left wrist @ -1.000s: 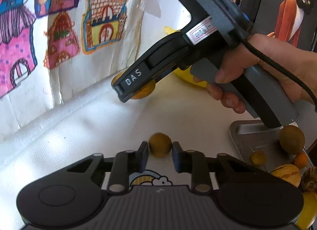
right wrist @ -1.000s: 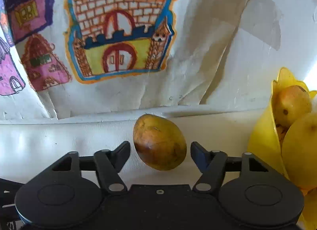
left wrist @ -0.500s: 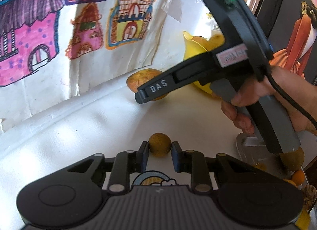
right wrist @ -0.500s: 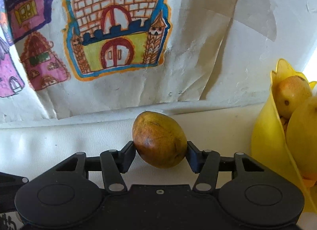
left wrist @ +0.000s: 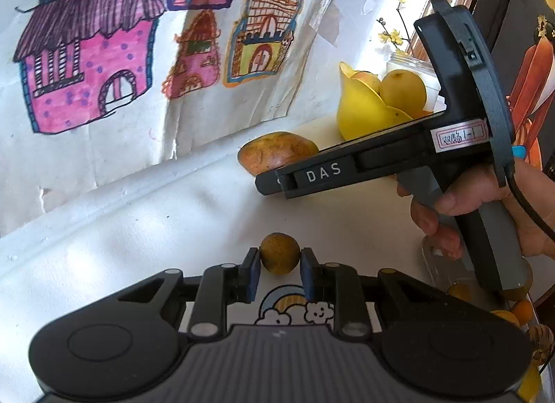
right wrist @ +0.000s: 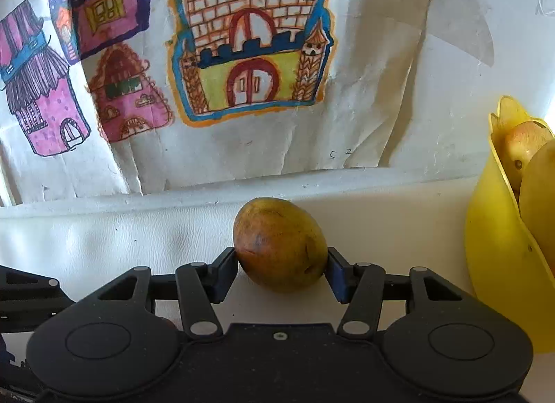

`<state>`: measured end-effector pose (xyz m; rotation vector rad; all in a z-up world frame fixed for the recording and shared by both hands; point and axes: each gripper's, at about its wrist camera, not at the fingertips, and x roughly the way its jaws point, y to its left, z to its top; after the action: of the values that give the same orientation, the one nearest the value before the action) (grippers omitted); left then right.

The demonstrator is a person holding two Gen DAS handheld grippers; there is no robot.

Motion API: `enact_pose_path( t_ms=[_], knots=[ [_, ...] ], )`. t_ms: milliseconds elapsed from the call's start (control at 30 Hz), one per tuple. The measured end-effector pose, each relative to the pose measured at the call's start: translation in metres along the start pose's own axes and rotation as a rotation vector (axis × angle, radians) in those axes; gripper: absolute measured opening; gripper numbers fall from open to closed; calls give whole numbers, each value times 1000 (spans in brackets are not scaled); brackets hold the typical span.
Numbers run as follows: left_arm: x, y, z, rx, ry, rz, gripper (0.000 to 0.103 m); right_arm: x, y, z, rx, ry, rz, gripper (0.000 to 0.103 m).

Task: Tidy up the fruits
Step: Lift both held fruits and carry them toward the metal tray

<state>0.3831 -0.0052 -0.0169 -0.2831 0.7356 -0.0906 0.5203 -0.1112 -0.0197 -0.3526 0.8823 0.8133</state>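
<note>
Clamping mango [right wrist: 280, 245], right hand-held gripper [right wrist: 281, 273] closed

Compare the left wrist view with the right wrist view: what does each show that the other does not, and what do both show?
Left wrist only: the left gripper around a small round fruit, a metal tray with small fruits, and the hand holding the right gripper.
Right wrist only: the right gripper fingers pressing both sides of the mango.
Both: the mango, yellow bowl, house drawings.

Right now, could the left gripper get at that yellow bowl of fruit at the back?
Probably not directly. The left gripper is shut on a small round fruit, and the right gripper with its mango lies across the way to the yellow bowl.
</note>
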Motion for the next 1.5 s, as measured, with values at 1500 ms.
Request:
enact_pose_path(
  t_ms=[1500],
  knots=[
    [-70, 36, -21, -81, -70, 46, 27, -9, 39, -49, 235, -238, 109, 59]
  ],
)
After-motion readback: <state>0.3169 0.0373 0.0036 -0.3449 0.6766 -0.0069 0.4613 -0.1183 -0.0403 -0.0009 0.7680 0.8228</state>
